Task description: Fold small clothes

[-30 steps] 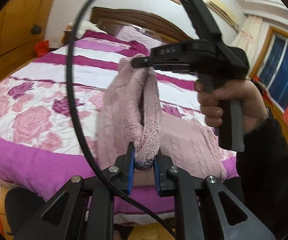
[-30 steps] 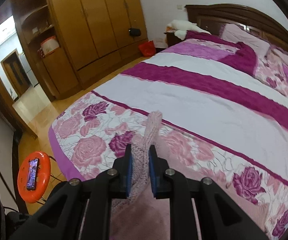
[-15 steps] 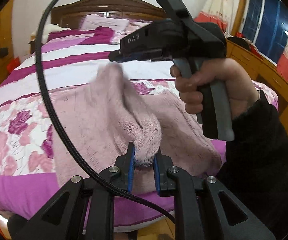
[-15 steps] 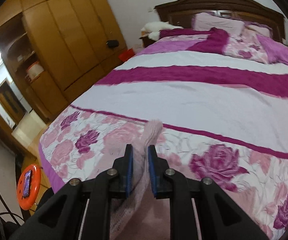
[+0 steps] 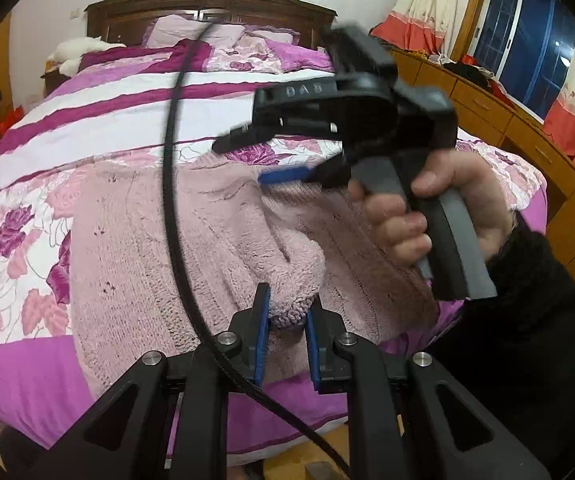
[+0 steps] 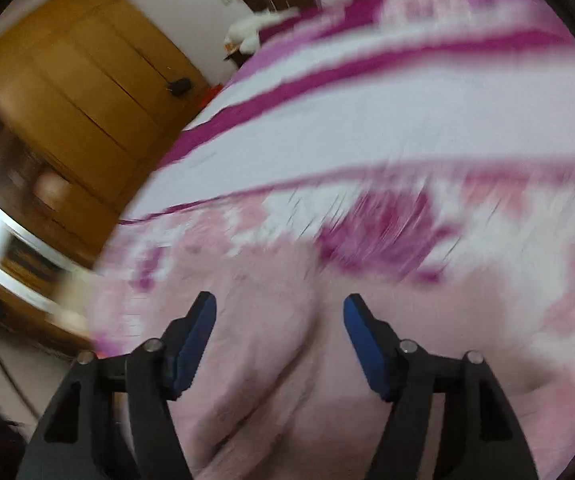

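The bed (image 5: 99, 112) fills both views. A pink sweater (image 5: 135, 240) lies across the frame's centre, soft, light and floppy, best taken by hems or corners. At bottom centre the left gripper (image 5: 285, 334) pinches a bunched fold. The right gripper (image 6: 279, 334) has just been opening; its spread jaws hold nothing.

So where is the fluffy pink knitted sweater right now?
The fluffy pink knitted sweater lies spread on the floral bed cover near the foot, one fold pinched by the left gripper.
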